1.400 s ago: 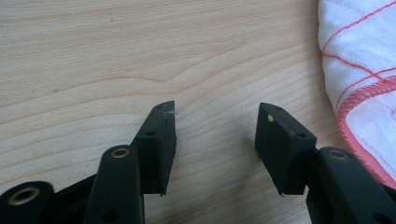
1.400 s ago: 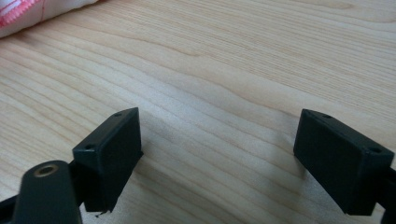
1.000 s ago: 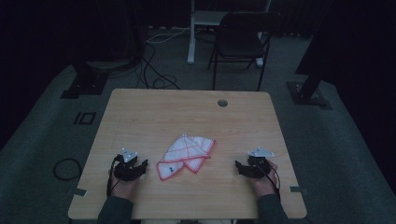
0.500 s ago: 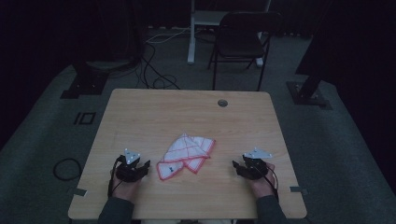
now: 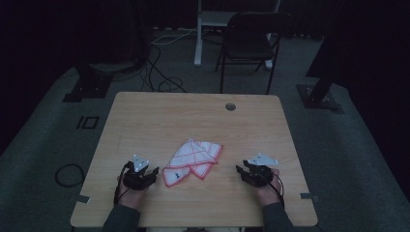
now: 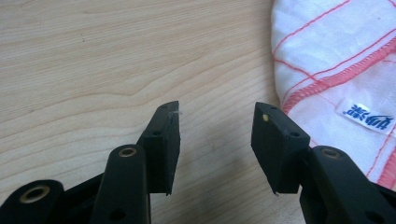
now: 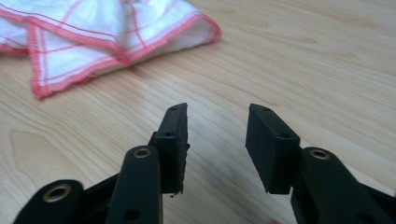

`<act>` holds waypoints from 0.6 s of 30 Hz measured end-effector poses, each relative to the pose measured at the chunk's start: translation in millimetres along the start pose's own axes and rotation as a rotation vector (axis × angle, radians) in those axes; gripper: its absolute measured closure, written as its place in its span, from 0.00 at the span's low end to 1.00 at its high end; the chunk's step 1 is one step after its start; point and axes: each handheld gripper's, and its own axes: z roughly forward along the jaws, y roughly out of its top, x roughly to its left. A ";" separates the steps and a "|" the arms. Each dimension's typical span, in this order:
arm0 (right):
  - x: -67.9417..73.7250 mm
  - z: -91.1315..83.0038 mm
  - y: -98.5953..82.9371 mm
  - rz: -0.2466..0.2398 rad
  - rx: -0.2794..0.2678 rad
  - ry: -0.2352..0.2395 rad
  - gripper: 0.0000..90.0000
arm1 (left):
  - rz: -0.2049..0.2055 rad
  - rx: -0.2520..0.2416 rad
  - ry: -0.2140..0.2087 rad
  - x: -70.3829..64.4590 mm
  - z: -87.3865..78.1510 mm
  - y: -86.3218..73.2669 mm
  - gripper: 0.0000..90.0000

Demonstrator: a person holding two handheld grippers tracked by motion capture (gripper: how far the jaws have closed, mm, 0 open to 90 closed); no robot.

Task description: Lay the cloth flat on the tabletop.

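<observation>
High view: a white cloth (image 5: 193,162) with red lines, crumpled and part folded, near the middle of the desk (image 5: 159,116). Left claw (image 5: 148,175) just left of the cloth, right claw (image 5: 243,172) a bit off to its right. Both low over the desk, neither touching the cloth.

Left claw view: jaws spread wide, nothing between them. Cloth (image 6: 336,70) close by, with a small tag (image 6: 366,116).

Right claw view: jaws spread too, holding nothing. Cloth (image 7: 93,32) farther ahead.

Probably only the start: cloth not grabbed yet, all the folding or tidying left to do.
</observation>
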 end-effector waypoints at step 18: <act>19.7 11.0 13.1 -0.054 -0.001 0.056 0.76 | 0.081 -0.023 -0.049 -18.7 -1.3 11.0 0.59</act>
